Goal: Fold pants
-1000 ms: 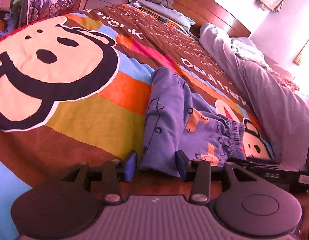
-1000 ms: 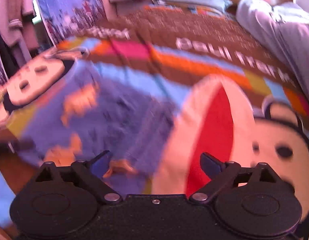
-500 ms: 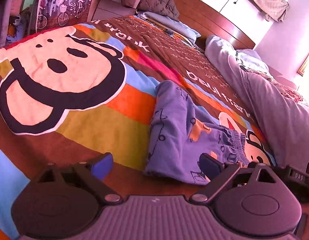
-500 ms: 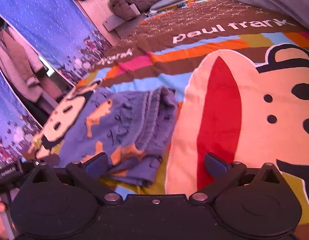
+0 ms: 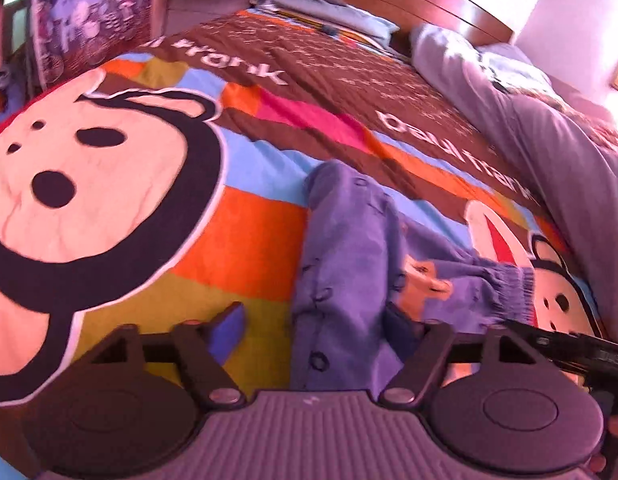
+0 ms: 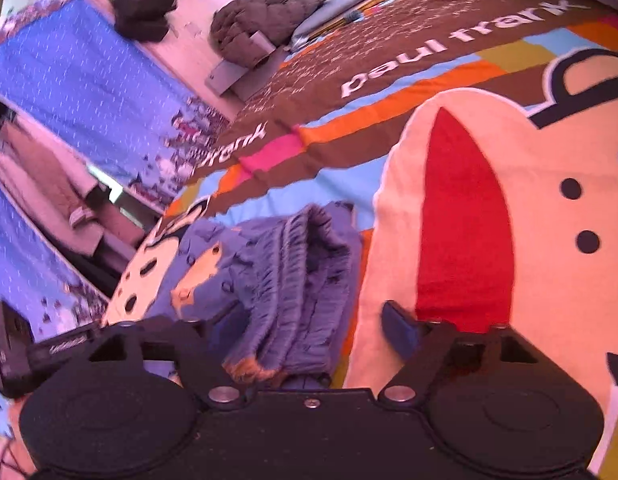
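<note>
The purple-blue pants (image 5: 349,264) with orange prints lie folded on the bedspread (image 5: 121,208). My left gripper (image 5: 317,320) straddles the near folded edge. Its jaws are closing with the cloth between them, and a gap remains at the left pad. In the right wrist view the ribbed waistband end of the pants (image 6: 297,280) sits between the fingers of my right gripper (image 6: 311,324). Those jaws are closing too, and the right pad stands clear of the cloth. Each gripper shows at the edge of the other's view.
The bedspread (image 6: 469,220) has big cartoon faces and coloured stripes. A grey duvet (image 5: 569,168) is heaped along the far right side. A pillow (image 5: 329,8) and a quilted jacket (image 6: 269,12) lie near the wooden headboard (image 5: 429,4). A blue curtain (image 6: 89,80) hangs beside the bed.
Both grippers have come in over the pants. Their jaws spread wide, then narrowed around the cloth. The right wrist view has rolled and now looks down on the waistband.
</note>
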`<state>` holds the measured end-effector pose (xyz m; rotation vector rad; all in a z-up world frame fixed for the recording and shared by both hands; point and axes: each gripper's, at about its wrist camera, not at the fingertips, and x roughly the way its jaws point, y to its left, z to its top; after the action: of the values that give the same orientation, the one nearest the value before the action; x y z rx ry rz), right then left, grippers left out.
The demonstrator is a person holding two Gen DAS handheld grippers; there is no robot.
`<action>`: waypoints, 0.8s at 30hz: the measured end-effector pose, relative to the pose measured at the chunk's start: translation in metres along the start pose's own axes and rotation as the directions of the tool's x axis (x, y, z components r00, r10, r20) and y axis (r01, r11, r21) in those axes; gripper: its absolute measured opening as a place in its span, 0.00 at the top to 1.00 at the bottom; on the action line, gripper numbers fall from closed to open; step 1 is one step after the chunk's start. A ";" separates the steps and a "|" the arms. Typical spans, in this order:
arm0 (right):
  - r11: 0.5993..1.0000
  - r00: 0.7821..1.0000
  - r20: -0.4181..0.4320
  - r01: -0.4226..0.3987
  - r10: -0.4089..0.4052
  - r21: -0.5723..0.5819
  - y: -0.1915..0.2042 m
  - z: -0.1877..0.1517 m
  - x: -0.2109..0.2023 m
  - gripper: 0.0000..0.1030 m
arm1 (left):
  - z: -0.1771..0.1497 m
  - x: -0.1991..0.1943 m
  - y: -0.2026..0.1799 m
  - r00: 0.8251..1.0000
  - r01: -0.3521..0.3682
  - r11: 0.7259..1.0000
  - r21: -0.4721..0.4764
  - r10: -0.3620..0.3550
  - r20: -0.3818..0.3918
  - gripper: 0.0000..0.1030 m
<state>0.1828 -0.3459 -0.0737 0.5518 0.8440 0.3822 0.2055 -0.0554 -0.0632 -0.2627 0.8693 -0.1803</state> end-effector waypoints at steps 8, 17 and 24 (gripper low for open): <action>1.000 1.000 -0.007 0.017 -0.017 -0.013 0.011 -0.007 0.003 0.65 | -0.002 -0.012 -0.033 0.994 -0.110 0.994 0.023 0.111 -0.020 0.68; 0.991 0.988 0.121 0.109 -0.100 -0.074 0.048 -0.031 -0.031 0.69 | -0.009 -0.056 -0.078 0.978 -0.210 0.959 0.190 0.209 0.028 0.73; 0.977 0.976 0.181 0.146 -0.117 -0.157 0.069 -0.044 -0.056 0.70 | -0.016 -0.081 -0.090 0.974 -0.227 0.943 0.243 0.215 0.075 0.74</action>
<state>0.1068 -0.3064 -0.0229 0.3618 0.6712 0.2774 0.1373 -0.1228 0.0132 0.0676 0.8127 -0.0728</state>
